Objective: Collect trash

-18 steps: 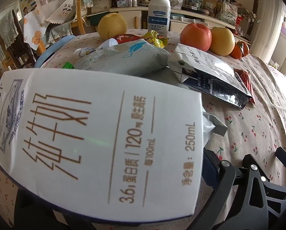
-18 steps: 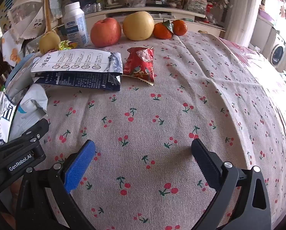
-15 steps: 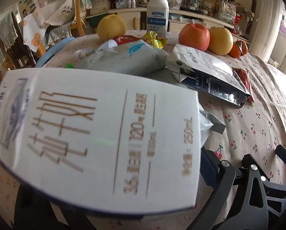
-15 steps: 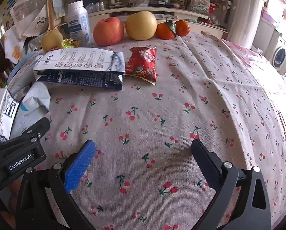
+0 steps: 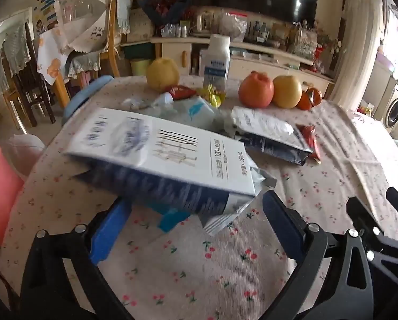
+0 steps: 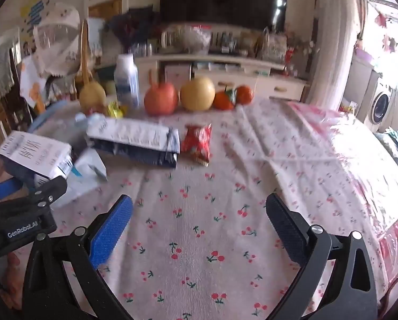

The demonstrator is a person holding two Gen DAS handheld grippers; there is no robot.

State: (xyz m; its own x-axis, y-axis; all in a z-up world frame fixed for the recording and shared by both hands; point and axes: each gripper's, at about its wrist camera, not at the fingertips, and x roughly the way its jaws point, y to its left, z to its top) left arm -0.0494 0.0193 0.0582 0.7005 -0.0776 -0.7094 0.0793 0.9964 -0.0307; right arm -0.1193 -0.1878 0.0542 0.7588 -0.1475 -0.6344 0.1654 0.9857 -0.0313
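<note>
2 grippers spread wide, neither holding anything. Left gripper (image 5: pixel 196 221): milk carton (image 5: pixel 159 157) just ahead, over its pads, blurred; contact unclear. Right gripper (image 6: pixel 199 226): only tablecloth (image 6: pixel 199 240) between pads; flattened carton (image 6: pixel 135 141), red wrapper (image 6: pixel 196 144) farther ahead, likely next trash.

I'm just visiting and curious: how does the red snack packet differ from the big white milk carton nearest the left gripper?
The snack packet is small, red and crinkly; the milk carton is large, white and boxy with a dark side. The packet lies alone on the tablecloth, while the carton sits tilted on other wrappers, blurred. Both lie on the table, ungripped.
</note>
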